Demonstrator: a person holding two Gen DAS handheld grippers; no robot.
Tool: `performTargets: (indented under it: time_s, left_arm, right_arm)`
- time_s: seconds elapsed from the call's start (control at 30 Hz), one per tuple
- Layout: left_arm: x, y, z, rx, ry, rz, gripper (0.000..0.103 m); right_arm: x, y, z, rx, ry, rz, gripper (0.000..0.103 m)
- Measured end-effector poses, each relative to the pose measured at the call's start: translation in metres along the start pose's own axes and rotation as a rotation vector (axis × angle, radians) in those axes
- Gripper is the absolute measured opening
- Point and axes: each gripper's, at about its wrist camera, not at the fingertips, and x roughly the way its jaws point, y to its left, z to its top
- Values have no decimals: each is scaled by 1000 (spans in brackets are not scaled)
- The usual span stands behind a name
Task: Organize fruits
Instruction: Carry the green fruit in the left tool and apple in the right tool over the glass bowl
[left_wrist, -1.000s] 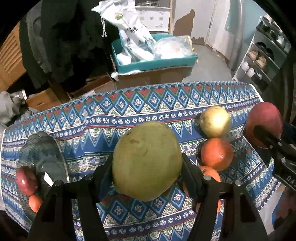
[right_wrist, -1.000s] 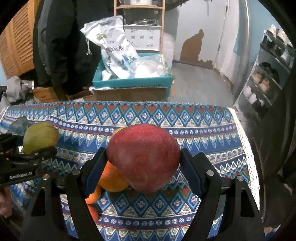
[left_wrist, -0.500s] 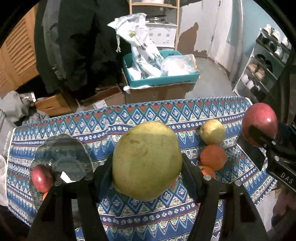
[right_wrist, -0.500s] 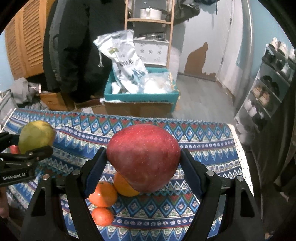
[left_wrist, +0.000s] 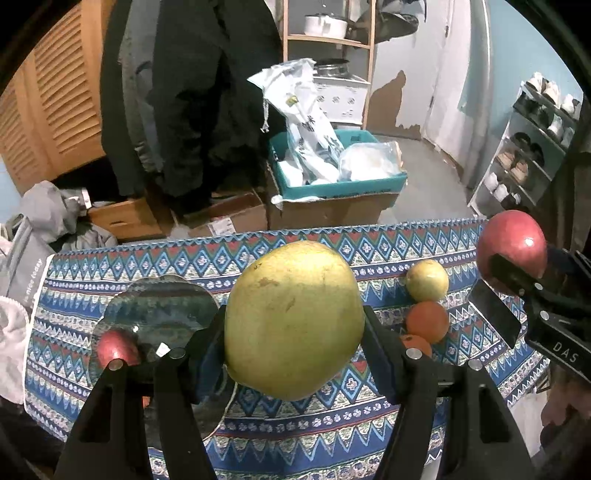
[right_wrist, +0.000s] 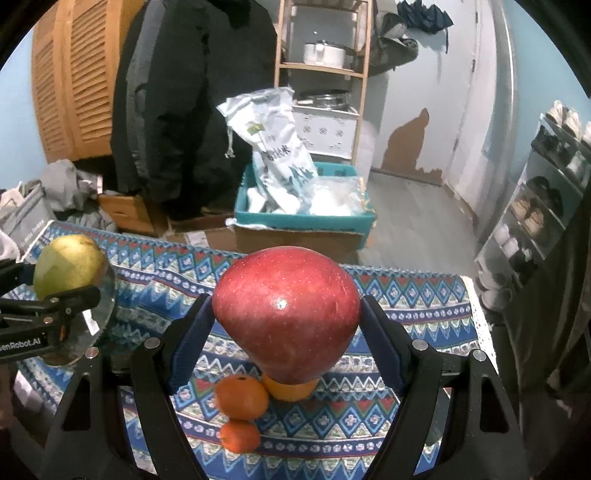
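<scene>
My left gripper (left_wrist: 293, 332) is shut on a large yellow-green pear (left_wrist: 293, 319), held above the patterned tablecloth (left_wrist: 314, 424). My right gripper (right_wrist: 286, 332) is shut on a big red apple (right_wrist: 286, 310), also lifted off the cloth. Each gripper shows in the other's view: the red apple (left_wrist: 511, 247) at the right, the pear (right_wrist: 68, 266) at the left. A glass plate (left_wrist: 162, 310) at the left of the table holds a small red apple (left_wrist: 116, 347). On the cloth lie a yellow fruit (left_wrist: 427, 280) and oranges (left_wrist: 427, 321).
Two oranges (right_wrist: 242, 397) lie under the right gripper. Beyond the table's far edge stand a teal box of bags (left_wrist: 332, 177) on cardboard, hanging dark coats (left_wrist: 192, 92) and a wooden shelf (right_wrist: 321, 74). A shoe rack (left_wrist: 535, 147) stands at the right.
Both grippers have risen and pulled back with their fruit; the table looks smaller and lower, and more of the room shows. The grips are unchanged.
</scene>
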Motion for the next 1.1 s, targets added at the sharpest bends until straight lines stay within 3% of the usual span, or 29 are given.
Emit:
performTargets:
  time_s: [0.63, 1.1]
  left_arm:
    - [-21, 56, -9, -78, -26, 60, 69]
    - [-13, 109, -25, -165, 11, 105, 69]
  right_arm:
    - [-2, 71, 29, -70, -28, 100, 79]
    - [21, 125, 43, -113, 3, 179, 79]
